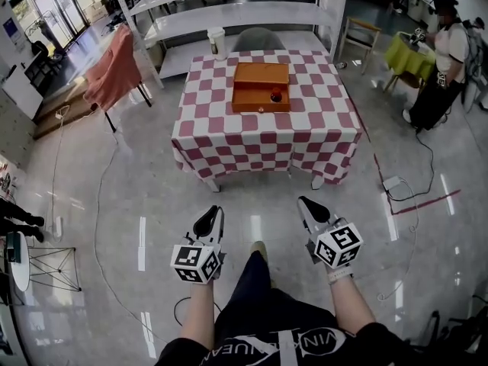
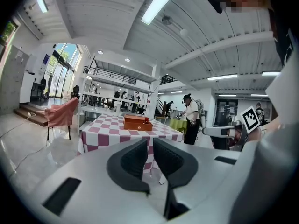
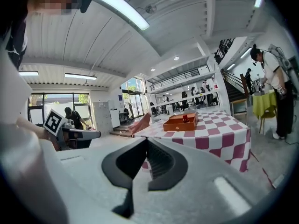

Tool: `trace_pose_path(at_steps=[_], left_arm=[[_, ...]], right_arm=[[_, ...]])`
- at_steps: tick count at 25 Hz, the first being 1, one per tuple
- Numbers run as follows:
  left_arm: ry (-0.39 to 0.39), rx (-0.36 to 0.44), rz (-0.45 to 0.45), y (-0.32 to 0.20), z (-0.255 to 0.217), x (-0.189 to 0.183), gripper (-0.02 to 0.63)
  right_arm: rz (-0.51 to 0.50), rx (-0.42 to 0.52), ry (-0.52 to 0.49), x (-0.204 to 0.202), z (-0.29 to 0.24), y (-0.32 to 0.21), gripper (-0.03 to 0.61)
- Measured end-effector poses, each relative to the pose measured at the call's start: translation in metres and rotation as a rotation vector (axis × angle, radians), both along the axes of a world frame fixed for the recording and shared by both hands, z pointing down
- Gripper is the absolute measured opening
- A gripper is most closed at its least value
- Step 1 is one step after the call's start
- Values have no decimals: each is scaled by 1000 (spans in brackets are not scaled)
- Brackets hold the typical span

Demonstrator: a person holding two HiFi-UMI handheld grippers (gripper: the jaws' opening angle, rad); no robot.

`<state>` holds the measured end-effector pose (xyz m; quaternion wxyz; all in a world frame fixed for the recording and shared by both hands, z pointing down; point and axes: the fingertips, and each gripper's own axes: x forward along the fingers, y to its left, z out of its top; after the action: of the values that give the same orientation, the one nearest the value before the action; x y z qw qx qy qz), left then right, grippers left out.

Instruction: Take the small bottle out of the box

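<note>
The bottle (image 1: 276, 94) is tiny from here: a red top over a darker body, with no further detail to make out. It stands in the front part of an open orange-brown box (image 1: 261, 75), right of that part's middle.

Both grippers hang low in front of the person's legs, well apart from the table (image 1: 229, 139) and the box on it, with bare floor (image 1: 137, 197) between. The left gripper (image 1: 211, 218) points toward the table; its jaws stand a thin gap apart with nothing between them, and only the far tablecloth shows through the slit. The right gripper (image 1: 308, 206) also points toward the table; its jaws are pressed together at the tips and empty. The bottle lies far ahead of both, slightly nearer the right gripper's line.

At the left, a pink cloth (image 1: 114, 71) hangs over a chair near glass doors. The table wears a red-and-white checked cover, the box sits near its middle, and a white cup (image 1: 217, 43) stands at its far left corner. White shelves (image 1: 229, 14) rise behind it. The floor is glossy and pale, crossed by cables. At the far right, a person (image 1: 442, 67) stands beside a green-covered table (image 1: 404, 56).
</note>
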<state>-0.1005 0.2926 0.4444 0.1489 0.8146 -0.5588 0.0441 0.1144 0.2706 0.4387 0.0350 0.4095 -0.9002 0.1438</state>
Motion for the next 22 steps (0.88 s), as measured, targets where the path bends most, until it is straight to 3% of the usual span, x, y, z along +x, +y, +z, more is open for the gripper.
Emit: trace_pose_path(at_steps=[14,22], left_arm=[[40,-20,26,-82,1,14,40],[29,-30,83,-137,4,24,40]], right_arm=[[50,-27,-7,19,-1,-69,6],[91,-48,-12,24,5,-113,6]])
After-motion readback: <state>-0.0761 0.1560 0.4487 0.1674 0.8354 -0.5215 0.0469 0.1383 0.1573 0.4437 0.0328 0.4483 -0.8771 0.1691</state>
